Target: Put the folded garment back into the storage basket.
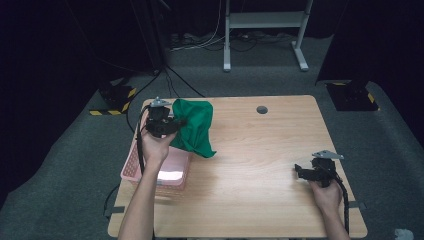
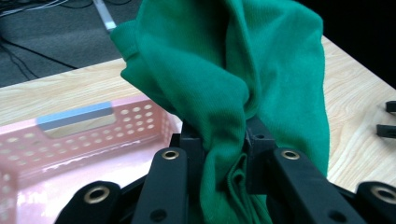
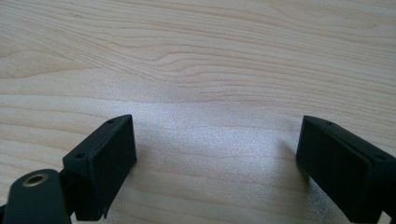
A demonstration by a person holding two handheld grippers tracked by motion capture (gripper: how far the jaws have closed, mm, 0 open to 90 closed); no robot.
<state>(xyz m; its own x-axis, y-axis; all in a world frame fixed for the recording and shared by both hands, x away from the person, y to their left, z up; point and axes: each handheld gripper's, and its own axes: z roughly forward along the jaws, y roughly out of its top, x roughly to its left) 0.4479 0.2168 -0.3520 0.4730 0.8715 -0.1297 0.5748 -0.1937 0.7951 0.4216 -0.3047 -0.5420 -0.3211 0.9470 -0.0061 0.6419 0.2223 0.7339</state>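
Green knitted cloth (image 1: 194, 126), bunched and drooping, hangs pinched between the closed jaws of the left gripper (image 1: 172, 122), which is raised above the far end of a pink perforated plastic basket (image 1: 131, 167). From the middle of the pale wooden table (image 1: 250, 165), the cloth is at about ten o'clock and the basket at about nine, against the table's left edge. In the left gripper view the fabric (image 2: 224, 84) is squeezed tight between the black pads (image 2: 191, 144), its folds spilling above and below them, with the basket wall (image 2: 93, 130) just behind. The right gripper (image 1: 302, 171) rests at about four o'clock, well apart from the cloth, its jaws spread wide over bare wood (image 3: 210, 70) with nothing between them.
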